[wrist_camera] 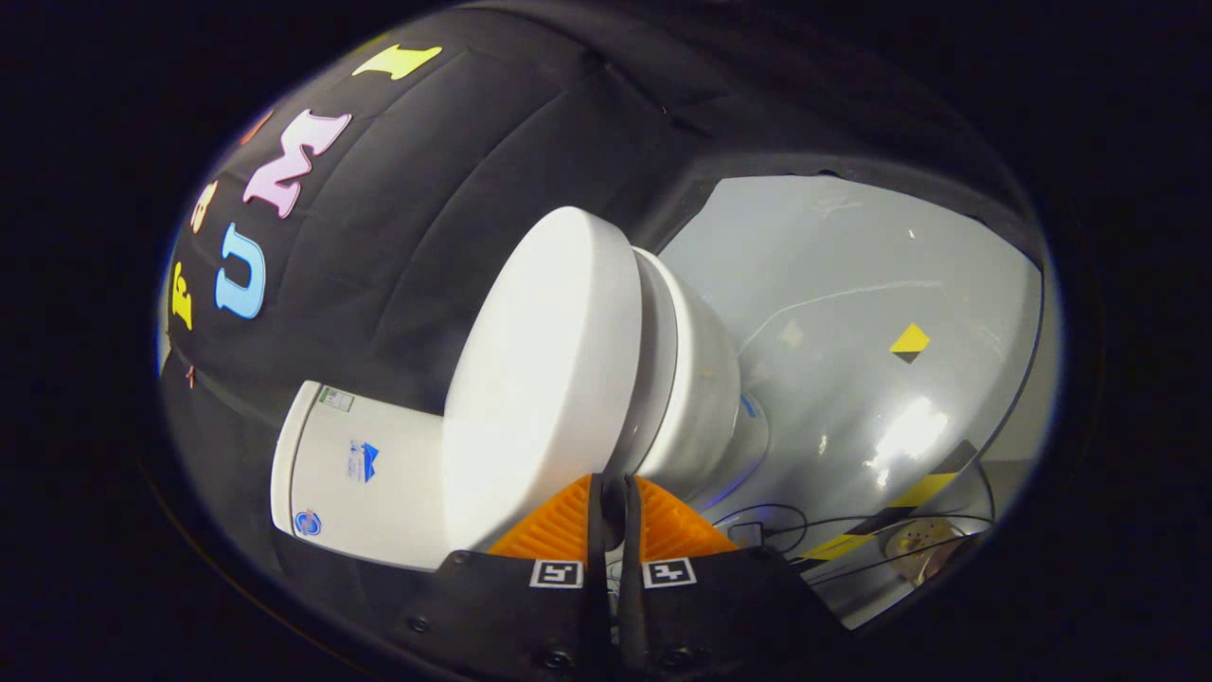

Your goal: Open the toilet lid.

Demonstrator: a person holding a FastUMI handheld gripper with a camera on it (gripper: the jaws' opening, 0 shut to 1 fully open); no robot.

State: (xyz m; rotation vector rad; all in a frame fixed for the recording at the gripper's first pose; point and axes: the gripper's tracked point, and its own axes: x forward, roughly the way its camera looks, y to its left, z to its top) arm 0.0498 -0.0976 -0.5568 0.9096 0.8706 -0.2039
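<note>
Floor (852, 284) of pale grey carries the toilet, its tank (365, 469) backed against the booth's black wall. Lid (540, 379) lies closed on the bowl (701, 398), its long axis running from the tank end out to the front rim. My claw (614, 488) rests just beside the lid's edge, orange fingers (559, 526) pressed together, gripping nothing, probably ready to hook under.
</note>
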